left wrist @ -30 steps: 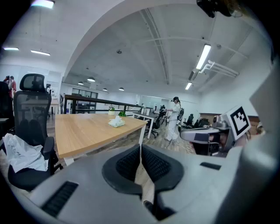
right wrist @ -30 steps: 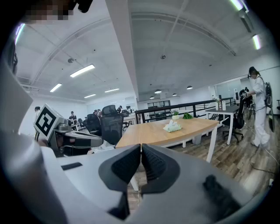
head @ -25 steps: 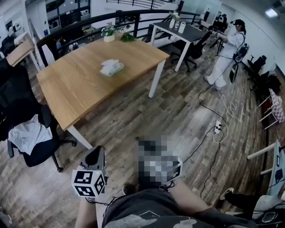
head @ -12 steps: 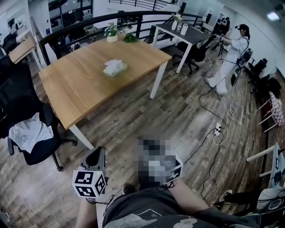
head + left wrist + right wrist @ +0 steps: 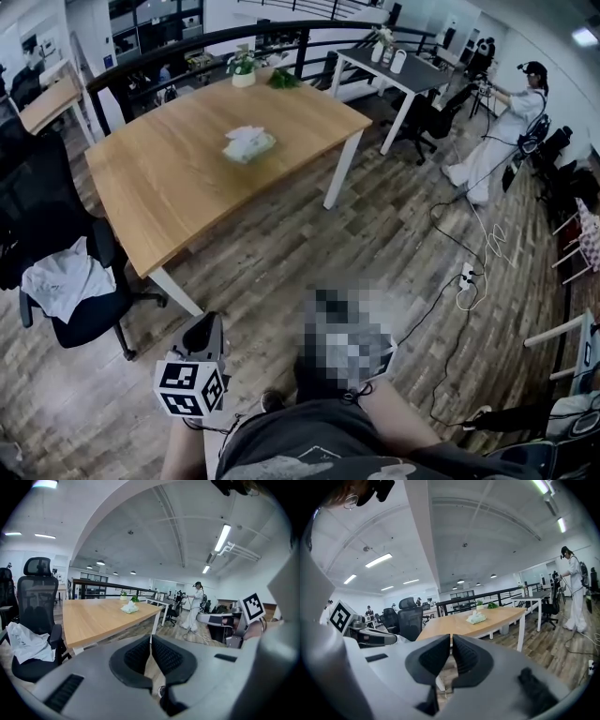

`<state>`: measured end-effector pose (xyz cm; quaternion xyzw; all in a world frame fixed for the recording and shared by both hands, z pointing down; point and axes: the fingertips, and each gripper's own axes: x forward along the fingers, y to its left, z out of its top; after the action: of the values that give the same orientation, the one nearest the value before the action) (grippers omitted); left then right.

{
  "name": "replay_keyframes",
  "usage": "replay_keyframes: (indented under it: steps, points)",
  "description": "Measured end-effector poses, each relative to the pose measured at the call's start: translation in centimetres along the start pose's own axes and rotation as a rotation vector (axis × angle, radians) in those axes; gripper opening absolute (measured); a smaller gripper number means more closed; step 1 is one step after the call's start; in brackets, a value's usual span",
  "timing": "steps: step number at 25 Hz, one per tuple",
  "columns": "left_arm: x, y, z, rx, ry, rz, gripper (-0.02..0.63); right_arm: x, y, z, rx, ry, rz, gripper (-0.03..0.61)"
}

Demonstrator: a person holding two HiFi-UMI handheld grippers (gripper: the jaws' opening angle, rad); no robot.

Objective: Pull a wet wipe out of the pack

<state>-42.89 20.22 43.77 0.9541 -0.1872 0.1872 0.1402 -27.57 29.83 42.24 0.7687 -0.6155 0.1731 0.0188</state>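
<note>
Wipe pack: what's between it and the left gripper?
Head view: bare tabletop, then wood floor, between the wipe pack and the left gripper.

Three distant views, one shared table (image 5: 178, 187)

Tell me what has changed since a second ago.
The right gripper has drifted slightly rightward in the head view, and the view itself has shifted a little, so the wooden table sits slightly further right. Nothing was taken hold of or let go. The left gripper kept its place; both grippers are shut and empty, and the wet wipe pack lies untouched on the table.
</note>
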Motion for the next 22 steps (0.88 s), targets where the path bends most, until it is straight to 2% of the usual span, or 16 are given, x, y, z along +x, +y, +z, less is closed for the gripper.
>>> replay_keyframes:
  steps: [9, 15, 22]
  points:
    - [5.2, -0.7, 2.4, 0.012, 0.0, -0.021, 0.025, 2.9, -4.4, 0.7, 0.01, 0.028, -0.007, 0.031]
    - [9.4, 0.3, 3.7, -0.003, 0.001, -0.002, 0.023, 6.1, -7.2, 1.5, -0.018, 0.044, 0.015, 0.031]
    - [14.3, 1.8, 6.0, -0.013, 0.008, 0.043, 0.025, 10.9, -11.1, 3.4, -0.004, 0.053, 0.054, 0.031]
